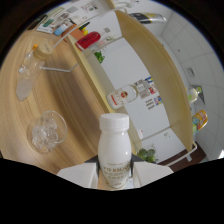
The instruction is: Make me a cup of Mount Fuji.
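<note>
A white milk-type bottle (115, 147) with a white screw cap stands upright between my fingers. My gripper (115, 175) is shut on its lower body, with one white finger (77, 175) pressing each side. Beyond the fingers on the left, an empty clear glass cup (47, 131) with a faceted base rests on the wooden table (75, 100). Farther back on the same side stands a clear plastic container (26, 75) with a small yellow top. I cannot see whether the bottle's base touches the table.
A white shelf surface with a pale wooden rim (145, 45) runs ahead and to the right. On it lie a small red-labelled bottle (122, 95), printed cards and a red object (89, 39). Small colourful bottles (199, 119) sit past the rim on the right.
</note>
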Tool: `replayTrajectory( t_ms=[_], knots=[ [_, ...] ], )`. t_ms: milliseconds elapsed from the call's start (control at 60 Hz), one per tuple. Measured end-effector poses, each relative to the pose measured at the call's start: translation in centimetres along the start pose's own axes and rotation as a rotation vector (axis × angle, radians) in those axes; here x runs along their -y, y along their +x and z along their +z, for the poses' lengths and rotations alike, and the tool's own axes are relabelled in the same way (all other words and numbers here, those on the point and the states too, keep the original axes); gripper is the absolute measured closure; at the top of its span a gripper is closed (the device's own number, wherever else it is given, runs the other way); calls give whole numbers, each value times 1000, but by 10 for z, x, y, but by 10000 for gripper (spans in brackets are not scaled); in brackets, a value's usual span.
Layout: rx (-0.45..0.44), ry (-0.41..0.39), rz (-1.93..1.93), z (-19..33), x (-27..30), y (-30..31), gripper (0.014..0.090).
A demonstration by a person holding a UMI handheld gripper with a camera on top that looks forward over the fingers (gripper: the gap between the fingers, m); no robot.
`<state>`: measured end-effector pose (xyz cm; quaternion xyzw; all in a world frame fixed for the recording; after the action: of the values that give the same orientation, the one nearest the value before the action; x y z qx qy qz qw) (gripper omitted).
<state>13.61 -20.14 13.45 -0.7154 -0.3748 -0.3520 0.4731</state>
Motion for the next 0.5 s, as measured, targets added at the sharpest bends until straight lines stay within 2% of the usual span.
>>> replayTrajectory(
  t_ms=[233,500],
  knots=[
    [-51,33,-524,7,15,5,567],
    [-41,47,-897,6,21,-11,570]
  ],
)
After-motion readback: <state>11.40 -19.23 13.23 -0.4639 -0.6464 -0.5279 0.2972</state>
